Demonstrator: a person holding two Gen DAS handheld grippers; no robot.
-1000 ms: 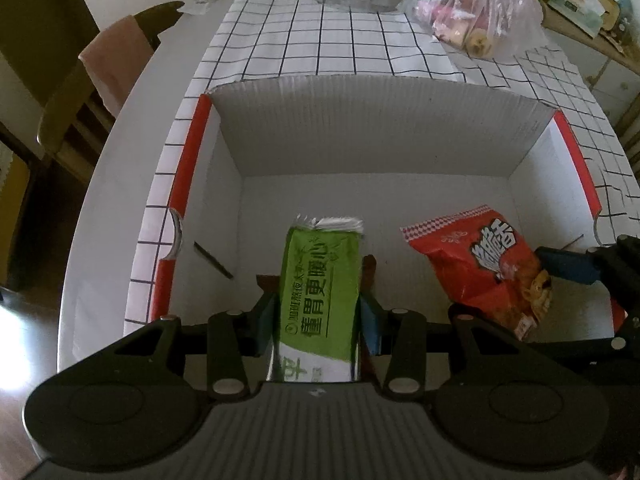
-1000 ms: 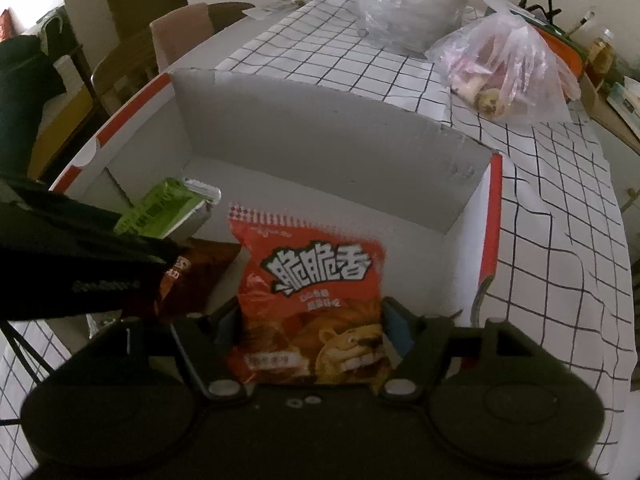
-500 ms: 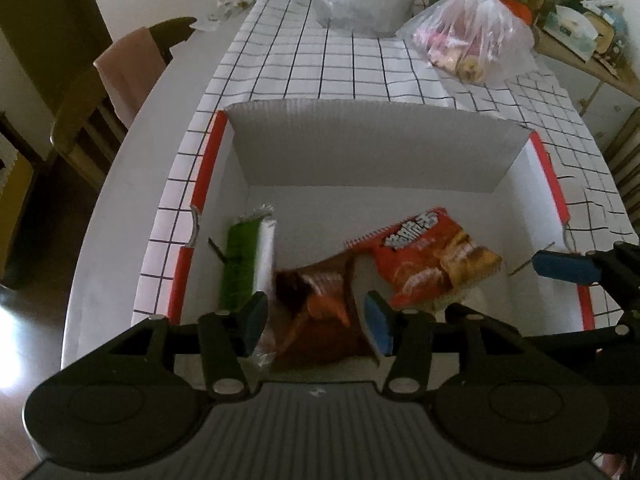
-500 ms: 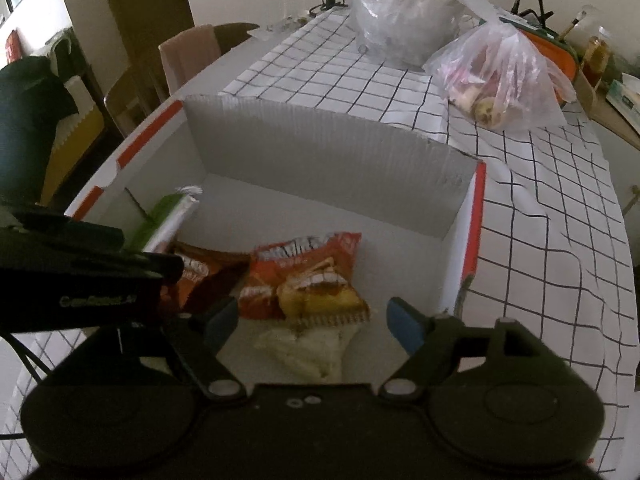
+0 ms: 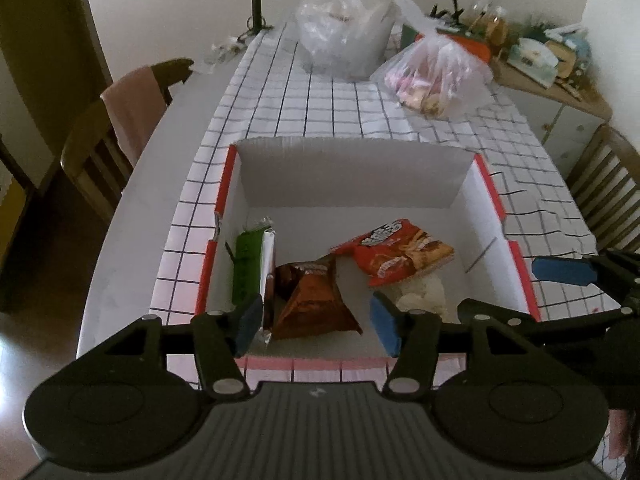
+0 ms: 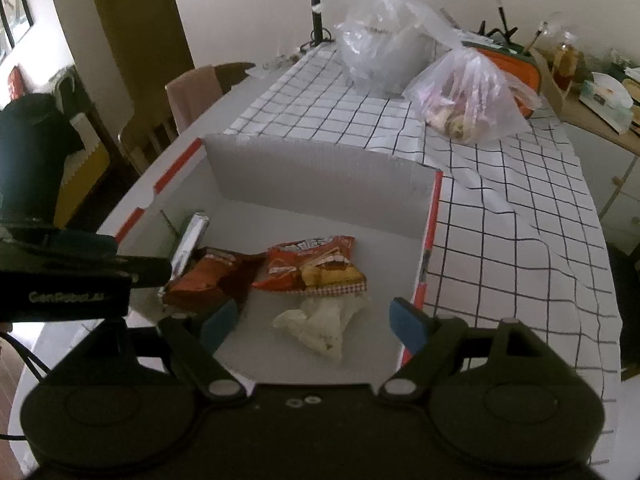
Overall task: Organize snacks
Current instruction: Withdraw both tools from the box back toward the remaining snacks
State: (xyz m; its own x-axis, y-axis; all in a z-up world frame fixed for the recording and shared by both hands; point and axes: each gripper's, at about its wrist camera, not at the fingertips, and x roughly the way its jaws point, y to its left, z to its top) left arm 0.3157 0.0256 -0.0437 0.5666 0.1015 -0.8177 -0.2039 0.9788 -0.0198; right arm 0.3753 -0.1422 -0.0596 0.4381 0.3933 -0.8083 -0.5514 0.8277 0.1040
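Both the left gripper (image 5: 316, 322) and right gripper (image 6: 316, 326) were opening, empty, above the box (image 5: 352, 168). The snacks (image 5: 396, 252) lay along its near edge; best lift clear without snagging the rim.
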